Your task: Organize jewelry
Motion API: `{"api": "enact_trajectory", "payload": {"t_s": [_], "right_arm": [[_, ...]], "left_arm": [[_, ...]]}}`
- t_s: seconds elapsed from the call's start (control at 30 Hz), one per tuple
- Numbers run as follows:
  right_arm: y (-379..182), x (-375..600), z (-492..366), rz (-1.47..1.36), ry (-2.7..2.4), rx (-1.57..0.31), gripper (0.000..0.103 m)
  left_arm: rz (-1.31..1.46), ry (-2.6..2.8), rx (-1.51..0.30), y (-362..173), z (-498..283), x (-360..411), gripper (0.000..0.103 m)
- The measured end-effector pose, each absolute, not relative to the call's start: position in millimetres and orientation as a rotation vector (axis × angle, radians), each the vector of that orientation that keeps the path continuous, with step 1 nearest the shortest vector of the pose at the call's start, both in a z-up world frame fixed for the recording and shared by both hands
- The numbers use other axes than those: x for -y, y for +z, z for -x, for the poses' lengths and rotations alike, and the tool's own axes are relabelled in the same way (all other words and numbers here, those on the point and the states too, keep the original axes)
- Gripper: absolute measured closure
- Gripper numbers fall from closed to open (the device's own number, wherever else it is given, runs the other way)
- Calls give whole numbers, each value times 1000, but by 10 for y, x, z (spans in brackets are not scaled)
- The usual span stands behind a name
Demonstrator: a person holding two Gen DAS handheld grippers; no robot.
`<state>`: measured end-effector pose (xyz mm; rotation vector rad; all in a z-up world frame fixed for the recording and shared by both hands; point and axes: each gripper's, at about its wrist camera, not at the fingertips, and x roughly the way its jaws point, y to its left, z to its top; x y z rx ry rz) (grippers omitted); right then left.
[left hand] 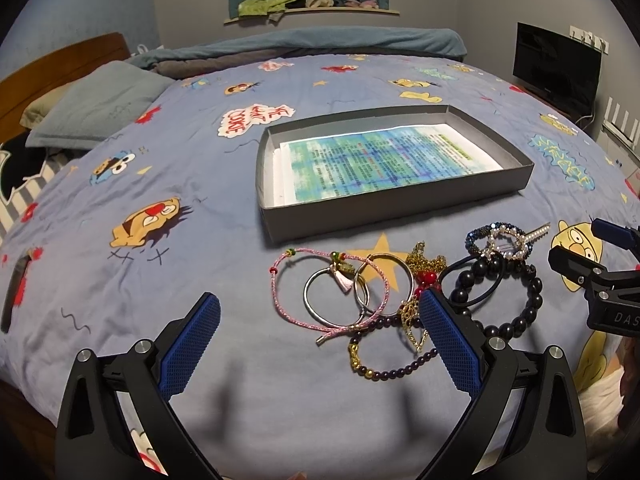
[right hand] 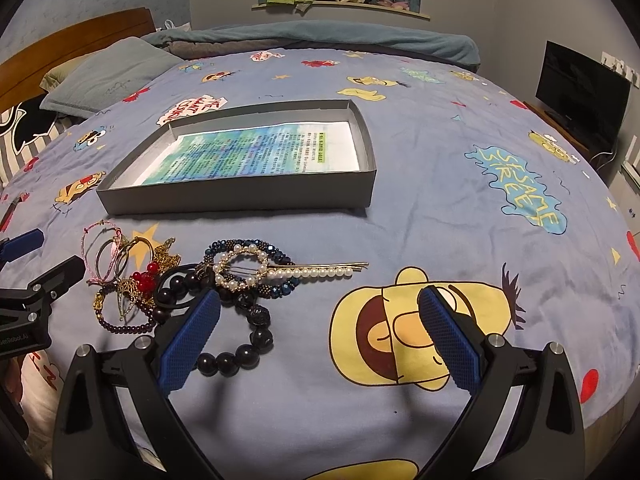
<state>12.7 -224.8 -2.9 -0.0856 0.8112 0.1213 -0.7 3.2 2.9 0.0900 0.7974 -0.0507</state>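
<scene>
A heap of jewelry lies on the blue bedspread in front of a shallow grey box [left hand: 400,209] [right hand: 240,198] lined with a printed sheet. The heap holds a pink cord bracelet [left hand: 280,304], silver bangles [left hand: 320,280], a gold chain [left hand: 424,258], red beads [right hand: 146,276], a purple bead bracelet [left hand: 400,370], a black bead bracelet [left hand: 532,300] [right hand: 256,344], a blue bead bracelet [right hand: 288,284] and a pearl hair clip [right hand: 304,273]. My left gripper [left hand: 318,312] is open above the heap's near side. My right gripper [right hand: 318,312] is open, right of the heap; it also shows in the left wrist view [left hand: 580,256].
Pillows [left hand: 96,108] and a wooden headboard [left hand: 60,60] are at the left. A folded blanket [left hand: 320,44] lies along the far edge. A dark monitor [right hand: 580,96] stands at the right. A shelf [right hand: 340,2] with clutter hangs on the far wall.
</scene>
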Motion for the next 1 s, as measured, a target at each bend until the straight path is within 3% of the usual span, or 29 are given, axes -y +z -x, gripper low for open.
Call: {"api": "enact_trajectory", "payload": {"t_s": [1.0], "right_arm": [[-134,2193,-75,106,236,-782,5]], "left_arm": [[-44,-112,-764,-36,-178,-524,8]]}}
